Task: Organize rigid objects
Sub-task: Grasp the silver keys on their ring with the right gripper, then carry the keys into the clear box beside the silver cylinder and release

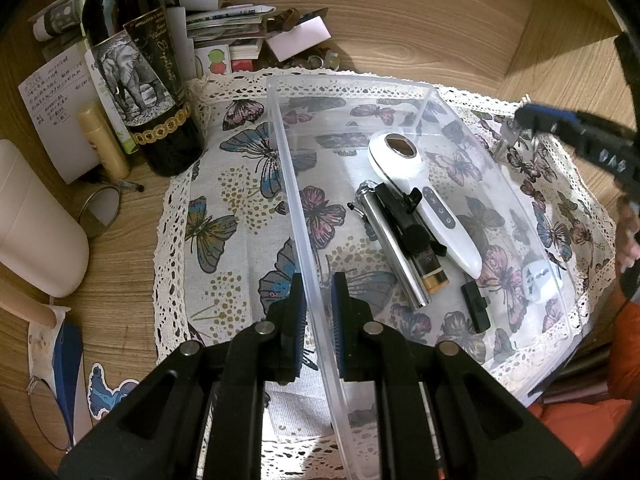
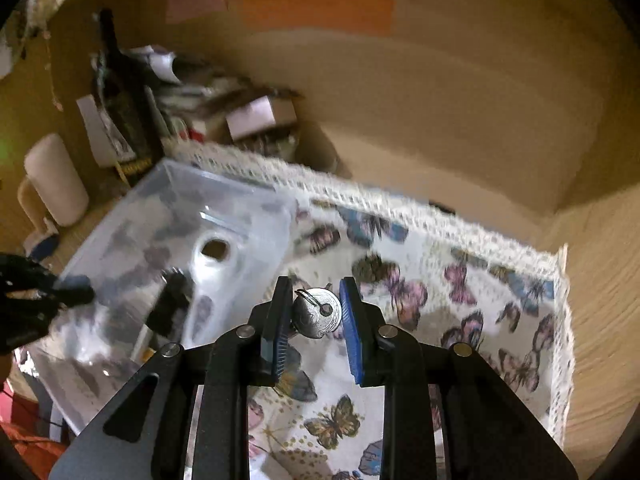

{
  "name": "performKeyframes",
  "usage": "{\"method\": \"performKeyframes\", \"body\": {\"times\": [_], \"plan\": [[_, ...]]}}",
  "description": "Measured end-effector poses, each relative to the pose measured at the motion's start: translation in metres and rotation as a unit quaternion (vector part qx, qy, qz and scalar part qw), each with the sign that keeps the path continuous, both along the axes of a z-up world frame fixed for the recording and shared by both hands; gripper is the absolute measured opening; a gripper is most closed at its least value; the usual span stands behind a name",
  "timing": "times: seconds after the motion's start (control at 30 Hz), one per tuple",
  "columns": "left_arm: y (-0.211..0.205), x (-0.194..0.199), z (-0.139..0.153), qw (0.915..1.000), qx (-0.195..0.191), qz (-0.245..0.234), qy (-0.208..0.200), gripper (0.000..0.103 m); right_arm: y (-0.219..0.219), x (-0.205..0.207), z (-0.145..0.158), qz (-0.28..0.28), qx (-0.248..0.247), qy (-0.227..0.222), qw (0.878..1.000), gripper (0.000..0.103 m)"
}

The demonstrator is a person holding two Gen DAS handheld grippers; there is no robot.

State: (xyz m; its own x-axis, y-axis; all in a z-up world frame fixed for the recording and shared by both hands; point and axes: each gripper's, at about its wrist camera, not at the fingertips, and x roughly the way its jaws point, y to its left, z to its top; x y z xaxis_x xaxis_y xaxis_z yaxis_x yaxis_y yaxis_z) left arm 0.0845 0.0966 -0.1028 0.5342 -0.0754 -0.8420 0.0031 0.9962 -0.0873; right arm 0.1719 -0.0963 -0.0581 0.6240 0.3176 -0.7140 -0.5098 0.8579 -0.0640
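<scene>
A clear plastic bin [image 1: 420, 92] sits on a butterfly cloth [image 1: 232, 200]. My left gripper [image 1: 319, 308] is shut on the bin's near left wall. Inside lie a white handheld device [image 1: 424, 200], a silver tube [image 1: 394, 252], a black clip-on item [image 1: 408, 236], a small black piece [image 1: 476, 306] and a white die [image 1: 540, 280]. My right gripper [image 2: 314, 320] is shut on a silver key [image 2: 316, 314] and holds it above the cloth, just right of the bin [image 2: 168, 184]. It also shows in the left wrist view [image 1: 520, 128] with the key hanging below it.
A dark wine bottle [image 1: 140, 80], a yellow tube [image 1: 104, 140], papers [image 1: 52, 92], a white cylinder [image 1: 36, 220] and a small round mirror [image 1: 100, 210] stand left of the cloth. Boxes and clutter [image 1: 260, 36] lie behind the bin. Wooden walls rise at the back and right.
</scene>
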Motion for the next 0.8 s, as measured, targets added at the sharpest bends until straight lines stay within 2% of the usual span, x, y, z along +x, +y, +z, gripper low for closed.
{"method": "performKeyframes", "body": {"times": [0.23,0.43,0.57,0.8], "plan": [[0.001,0.0,0.001,1.0,-0.003,0.001,0.0,0.011,0.021,-0.015,0.033,0.037,0.023,-0.042,0.998,0.022],[0.001,0.001,0.001,1.0,-0.003,0.001,0.0,0.011,0.044,-0.028,0.048,0.08,0.039,-0.059,0.994,0.022],[0.001,0.0,0.001,1.0,-0.003,0.0,-0.001,0.012,0.062,-0.034,0.045,0.108,0.037,-0.051,0.992,0.022],[0.002,-0.001,0.001,1.0,-0.005,-0.001,-0.003,0.012,0.094,-0.036,0.02,0.145,0.018,-0.007,0.989,0.022]]}}
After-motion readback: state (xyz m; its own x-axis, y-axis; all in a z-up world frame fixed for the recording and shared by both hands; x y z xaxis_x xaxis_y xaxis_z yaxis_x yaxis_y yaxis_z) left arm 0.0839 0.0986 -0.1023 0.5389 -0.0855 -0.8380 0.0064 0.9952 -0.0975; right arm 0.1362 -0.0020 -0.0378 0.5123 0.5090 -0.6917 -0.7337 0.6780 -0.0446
